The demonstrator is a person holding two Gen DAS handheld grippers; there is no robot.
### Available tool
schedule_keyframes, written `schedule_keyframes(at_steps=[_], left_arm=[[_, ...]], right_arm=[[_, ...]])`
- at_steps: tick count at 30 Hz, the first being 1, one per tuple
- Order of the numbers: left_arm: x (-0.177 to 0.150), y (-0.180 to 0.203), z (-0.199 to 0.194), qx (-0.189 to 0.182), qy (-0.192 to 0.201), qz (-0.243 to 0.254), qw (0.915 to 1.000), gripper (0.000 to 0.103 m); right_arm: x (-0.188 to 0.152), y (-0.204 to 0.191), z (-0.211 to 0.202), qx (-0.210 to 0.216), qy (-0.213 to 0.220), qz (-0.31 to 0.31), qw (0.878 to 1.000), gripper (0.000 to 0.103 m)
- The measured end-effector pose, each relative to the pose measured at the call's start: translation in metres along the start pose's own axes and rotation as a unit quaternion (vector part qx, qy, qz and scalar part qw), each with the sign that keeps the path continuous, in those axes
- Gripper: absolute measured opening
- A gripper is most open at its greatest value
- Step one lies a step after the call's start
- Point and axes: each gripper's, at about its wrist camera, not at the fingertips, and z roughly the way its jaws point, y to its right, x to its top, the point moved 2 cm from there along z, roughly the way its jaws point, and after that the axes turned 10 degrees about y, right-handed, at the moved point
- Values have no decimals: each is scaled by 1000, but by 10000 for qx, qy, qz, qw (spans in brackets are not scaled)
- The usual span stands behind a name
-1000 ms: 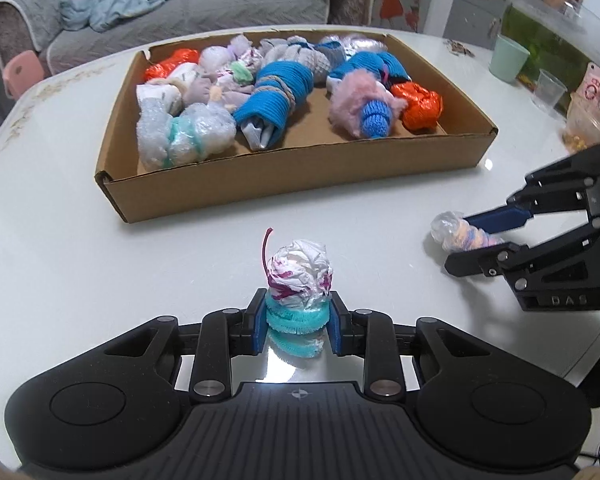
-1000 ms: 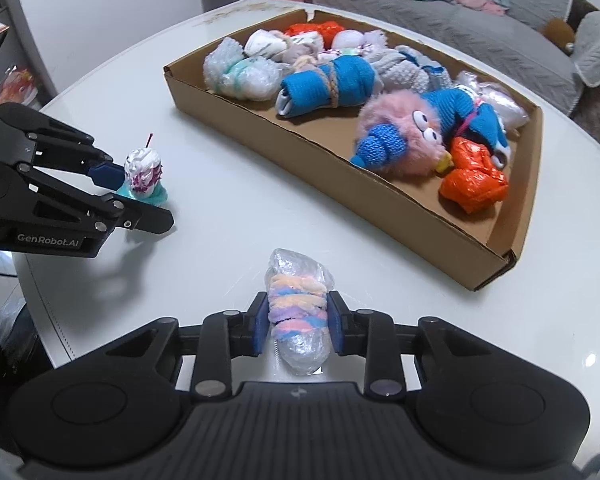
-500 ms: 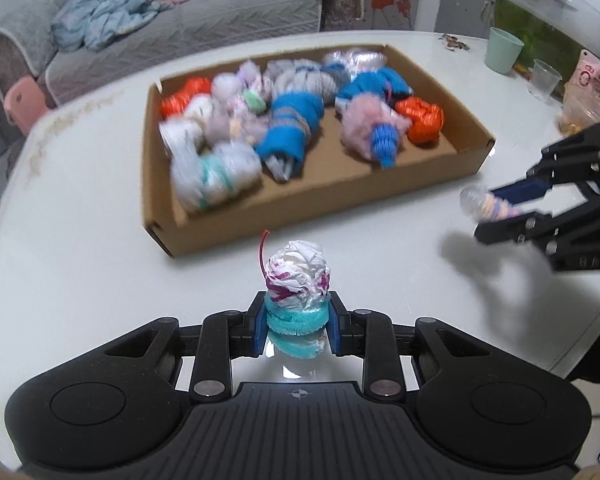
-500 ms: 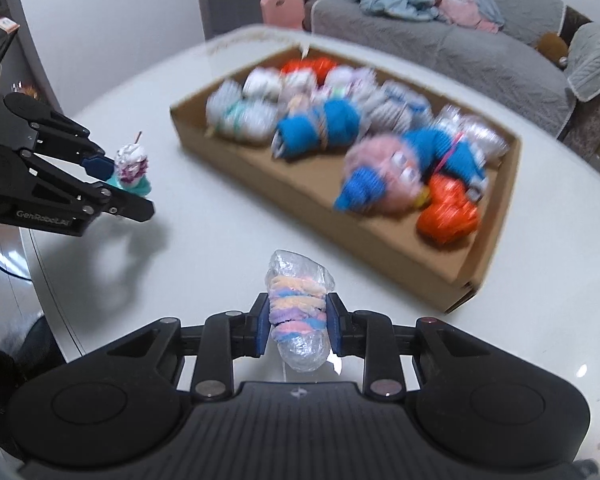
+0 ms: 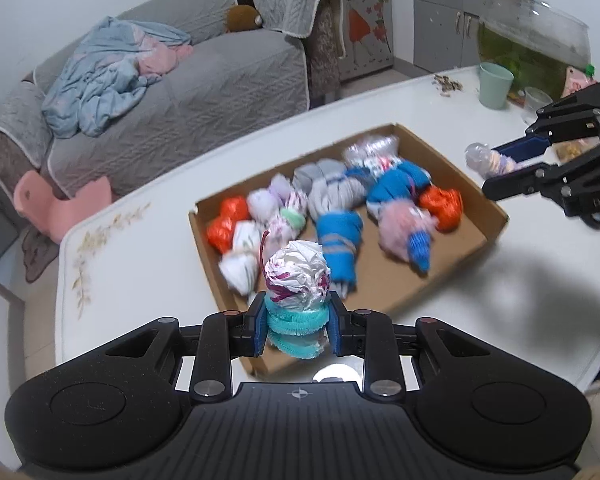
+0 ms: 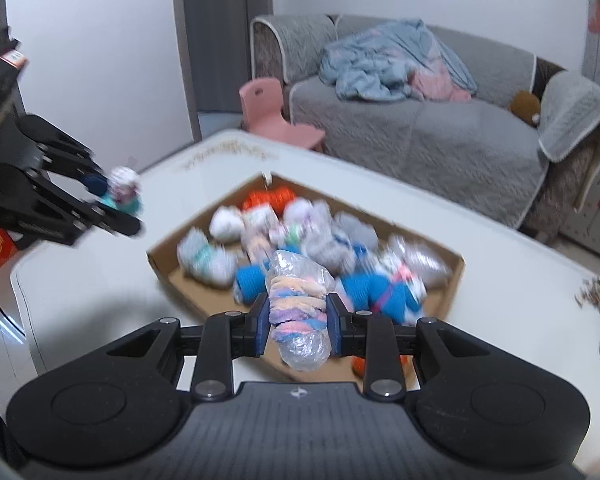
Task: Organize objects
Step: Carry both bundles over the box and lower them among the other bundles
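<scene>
Left gripper (image 5: 298, 322): clamped on a crumpled white-and-magenta foil ball banded with teal fuzzy trim (image 5: 297, 280); the pads press on the teal band at lower centre of the left wrist view, with a thin red string curling up at the ball's left side.
Right gripper (image 6: 298, 322): clamped on a clear plastic-wrapped roll of pastel striped fabric (image 6: 298, 304); the pads squeeze the striped middle, and the plastic ends stick out above and below the jaws.
Carried things: both are held in the air above the white table (image 5: 140, 264), clear of its surface.
Destination, as I judge it: the shallow brown cardboard tray (image 5: 494, 220) in the middle of both views, already crowded with blue, orange, white and pink wrapped bundles.
Free space: a bare strip of cardboard shows along the tray's near side; the far side is packed.
Risk, slip: the foil ball is gripped only low down on its soft band, so a quick swing could tip it out of the jaws.
Risk, crowding: letting go over the packed far side could leave an item perched on others, or rolling over the low wall.
Risk, collision: both grippers converge on one tray, so their black fingers could knock together.
Risk, snag: the red string could catch on a pad at release.
</scene>
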Motion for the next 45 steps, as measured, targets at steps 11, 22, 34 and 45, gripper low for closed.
schedule_keyframes(at_steps=[11,22,34,45], left_arm=[[5,6,39,-220,-256,-7,9994,35],[-10,26,78,-317,-637,81,9974,35],[-11,31,105,-337,-734,6,9967,35],[-24,41,124,-490,-993,68,9938,36]], right_arm=[[14,-10,43,276,-181,-320,9989,27],[-6,-16,70,455,-663,-392,9960,27],[-15,-15,86,447,-859,-438,9943,27],[-31,-7,109,628,-1154,-434,9904,27]])
